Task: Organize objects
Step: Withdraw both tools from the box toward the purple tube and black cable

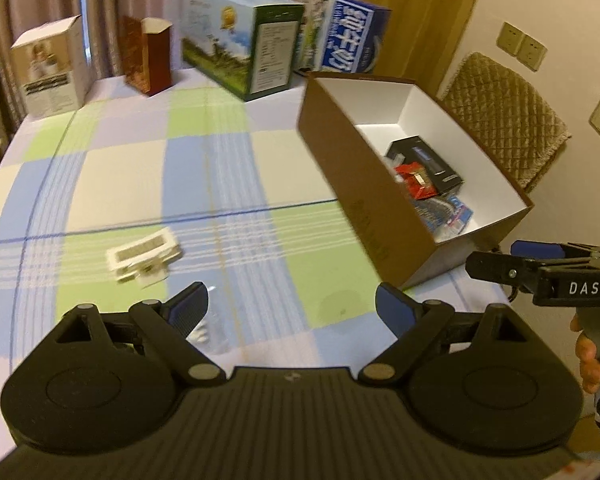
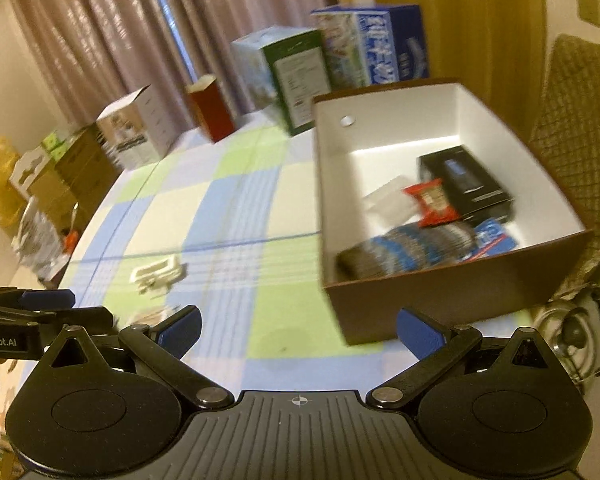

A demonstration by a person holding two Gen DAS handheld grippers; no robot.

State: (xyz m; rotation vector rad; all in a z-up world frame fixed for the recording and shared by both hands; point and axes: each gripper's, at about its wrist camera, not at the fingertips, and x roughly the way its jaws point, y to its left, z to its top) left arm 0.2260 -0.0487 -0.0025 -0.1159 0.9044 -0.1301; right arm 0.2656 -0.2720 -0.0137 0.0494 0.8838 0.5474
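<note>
A brown cardboard box [image 1: 364,204] with a white inside stands on the checked tablecloth at the right; it also shows in the right wrist view [image 2: 440,308]. Inside lie a black box [image 2: 466,184], a red snack packet [image 2: 434,202], a clear plastic piece [image 2: 388,200], a grey-blue pack [image 2: 408,250] and a blue-red packet [image 2: 494,240]. A small white object [image 1: 144,258] lies on the cloth left of the box, also in the right wrist view [image 2: 158,274]. My left gripper [image 1: 292,308] is open and empty above the near cloth. My right gripper [image 2: 298,330] is open and empty by the box's near corner.
Along the far table edge stand a white carton [image 1: 52,72], a dark red carton [image 1: 148,56], a green-white box [image 1: 240,36] and a blue box [image 1: 340,28]. A padded chair back [image 1: 508,116] is right of the box. Clutter sits left of the table [image 2: 40,184].
</note>
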